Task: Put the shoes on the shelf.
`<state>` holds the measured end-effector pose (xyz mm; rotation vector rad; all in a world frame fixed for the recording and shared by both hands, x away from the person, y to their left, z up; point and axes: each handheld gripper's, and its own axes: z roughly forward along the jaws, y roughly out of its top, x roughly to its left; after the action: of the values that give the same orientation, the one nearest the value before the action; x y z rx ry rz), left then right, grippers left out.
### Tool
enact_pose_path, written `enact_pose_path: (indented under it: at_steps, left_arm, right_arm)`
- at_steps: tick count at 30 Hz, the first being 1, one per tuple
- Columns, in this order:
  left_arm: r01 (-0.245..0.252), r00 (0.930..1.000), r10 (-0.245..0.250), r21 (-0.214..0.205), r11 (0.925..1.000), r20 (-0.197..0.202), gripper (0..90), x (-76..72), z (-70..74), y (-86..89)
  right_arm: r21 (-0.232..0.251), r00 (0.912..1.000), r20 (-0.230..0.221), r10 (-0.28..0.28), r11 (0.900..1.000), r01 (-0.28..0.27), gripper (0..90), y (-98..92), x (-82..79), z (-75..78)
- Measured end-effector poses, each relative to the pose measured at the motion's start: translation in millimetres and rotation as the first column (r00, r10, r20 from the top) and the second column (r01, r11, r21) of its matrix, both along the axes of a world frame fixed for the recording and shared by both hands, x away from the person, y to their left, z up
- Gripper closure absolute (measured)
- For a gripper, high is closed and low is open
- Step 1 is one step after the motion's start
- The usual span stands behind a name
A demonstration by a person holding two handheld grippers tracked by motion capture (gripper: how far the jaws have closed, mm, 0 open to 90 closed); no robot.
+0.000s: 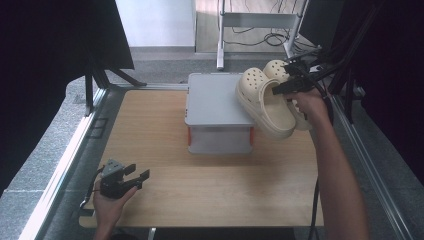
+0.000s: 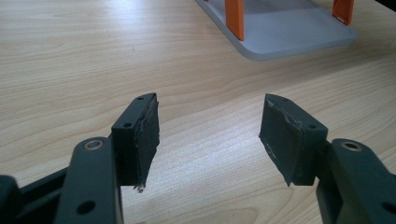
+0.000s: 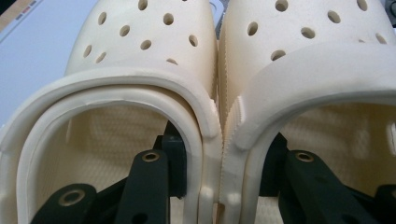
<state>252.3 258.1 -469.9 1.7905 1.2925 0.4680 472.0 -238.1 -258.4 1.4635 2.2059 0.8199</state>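
Note:
Two cream clogs (image 1: 267,102) with holes in the toes hang in the air by the right edge of a grey two-tier stand (image 1: 215,107). My right gripper (image 1: 287,87) is shut on them: one jaw is inside each shoe and pinches their inner walls together. In the right gripper view the left clog (image 3: 140,56) and the right clog (image 3: 317,51) press side by side. My left gripper (image 1: 137,178) rests low at the table's near left corner. Its jaws (image 2: 210,135) stand open over bare wood with nothing between them.
The wooden table (image 1: 165,165) has a metal rail along its left and right sides. The stand has orange posts (image 2: 235,18) between its grey plates. Black frame struts (image 1: 345,45) and cables rise at the far right, and a white stand leg (image 1: 220,35) is beyond the table.

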Motion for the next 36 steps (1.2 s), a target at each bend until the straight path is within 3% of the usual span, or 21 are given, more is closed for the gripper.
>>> enact_pose_path:
  at_steps: [18, 36]
  left_arm:
    - [-0.002, 1.0000, 0.002, 0.001, 1.0000, -0.002, 38.1, 0.0, 0.1, 0.9]
    - [0.003, 1.0000, -0.003, -0.004, 1.0000, 0.003, 38.1, -0.5, 0.7, 2.0]
  right_arm:
    - [0.033, 0.9999, 0.009, -0.013, 0.9994, 0.013, 65.2, 34.5, 12.4, 4.3]
    - [0.045, 0.9997, 0.022, 0.011, 0.9989, -0.012, 65.2, 86.7, 20.6, 12.6]
